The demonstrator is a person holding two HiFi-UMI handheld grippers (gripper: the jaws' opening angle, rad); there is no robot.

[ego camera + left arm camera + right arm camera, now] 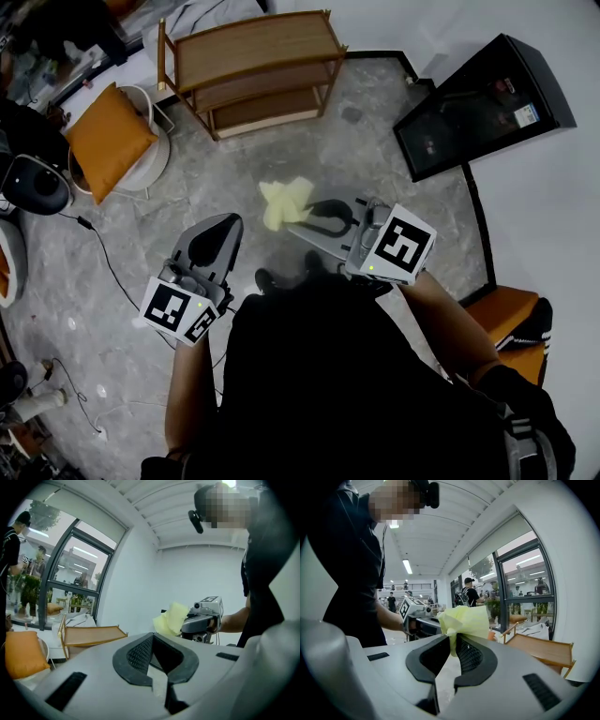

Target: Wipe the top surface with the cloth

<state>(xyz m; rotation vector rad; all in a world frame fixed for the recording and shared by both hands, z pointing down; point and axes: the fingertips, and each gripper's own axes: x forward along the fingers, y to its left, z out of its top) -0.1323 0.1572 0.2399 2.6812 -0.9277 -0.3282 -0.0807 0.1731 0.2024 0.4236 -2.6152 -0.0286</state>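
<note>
The yellow cloth [284, 202] is pinched at one bunched corner between the jaws of the right gripper [302, 219], and the rest of it fans out loosely past the jaw tips. In the right gripper view the cloth [464, 619] stands up from between the two dark pads, which are pressed onto it on either side. The left gripper [226, 226] is held beside the right one, a little apart from it. Its jaws are drawn together at the tips with nothing between them, which shows plainly in the left gripper view [152, 635]. That view also shows the cloth [171, 618] sticking out of the right gripper off to its right.

The wooden shelf [253, 49] stands well ahead of both grippers on the grey stone floor [216, 178]. Its top surface is bare, and the cloth is not touching it. From the right gripper, the shelf [543, 649] lies ahead and to the right, under a window. Further to the left of the left gripper sits an orange cushion [108, 136] on a chair. A black cabinet [478, 103] leans against the wall ahead and to the right of the right gripper
</note>
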